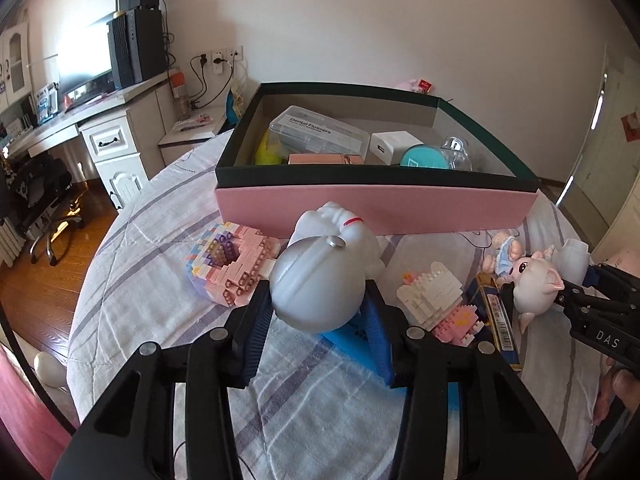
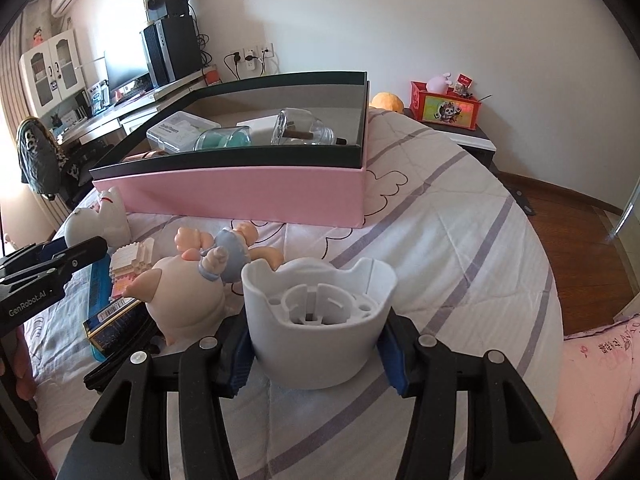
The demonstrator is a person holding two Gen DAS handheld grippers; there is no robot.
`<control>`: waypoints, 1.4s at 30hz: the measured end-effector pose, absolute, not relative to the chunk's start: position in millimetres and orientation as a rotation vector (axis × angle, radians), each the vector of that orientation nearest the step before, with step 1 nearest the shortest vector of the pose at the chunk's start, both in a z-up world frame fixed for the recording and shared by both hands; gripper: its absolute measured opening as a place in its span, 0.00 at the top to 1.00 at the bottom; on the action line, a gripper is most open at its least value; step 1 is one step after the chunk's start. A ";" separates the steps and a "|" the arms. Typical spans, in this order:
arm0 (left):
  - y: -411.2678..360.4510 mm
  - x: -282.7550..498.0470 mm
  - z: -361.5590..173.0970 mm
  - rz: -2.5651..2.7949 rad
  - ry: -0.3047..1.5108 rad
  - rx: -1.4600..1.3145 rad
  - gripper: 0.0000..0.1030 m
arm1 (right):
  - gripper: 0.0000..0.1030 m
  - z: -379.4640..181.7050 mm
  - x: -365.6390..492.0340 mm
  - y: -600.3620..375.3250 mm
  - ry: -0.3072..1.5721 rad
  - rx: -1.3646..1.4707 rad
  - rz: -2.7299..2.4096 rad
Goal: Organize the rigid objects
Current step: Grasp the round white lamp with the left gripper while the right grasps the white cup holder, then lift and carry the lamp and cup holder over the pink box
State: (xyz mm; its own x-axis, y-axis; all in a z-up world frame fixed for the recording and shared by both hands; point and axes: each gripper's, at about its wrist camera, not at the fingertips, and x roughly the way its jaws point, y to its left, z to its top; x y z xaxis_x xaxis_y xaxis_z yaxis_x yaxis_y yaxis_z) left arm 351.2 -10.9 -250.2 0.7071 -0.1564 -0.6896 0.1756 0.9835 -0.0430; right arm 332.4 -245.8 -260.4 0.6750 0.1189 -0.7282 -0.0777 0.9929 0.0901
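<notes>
Between our left gripper's (image 1: 318, 312) pads — a white rounded plastic figurine (image 1: 320, 276), clamped. Right gripper (image 2: 316, 344) clamps a white scalloped plastic cup (image 2: 318, 312). Pink-sided box (image 1: 376, 208) lies straight ahead mid-bed — left nearer, we judge.

Both grippers angled downward, left gripper (image 1: 318, 312) and right gripper (image 2: 316, 340) fingers clamped.

The box's pink front wall (image 1: 376, 210) is standing as a barrier ahead. The block models (image 1: 230, 264), pig figurines (image 2: 188, 300) and a blue carton (image 2: 106, 320) are crowding the bed in front of it. Bare quilt (image 2: 452, 248) is lying open to the box's right.
</notes>
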 end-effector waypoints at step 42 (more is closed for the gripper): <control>-46.4 319.9 -155.3 -0.279 0.493 0.062 0.56 | 0.48 -166.1 323.8 -200.5 0.533 0.012 0.252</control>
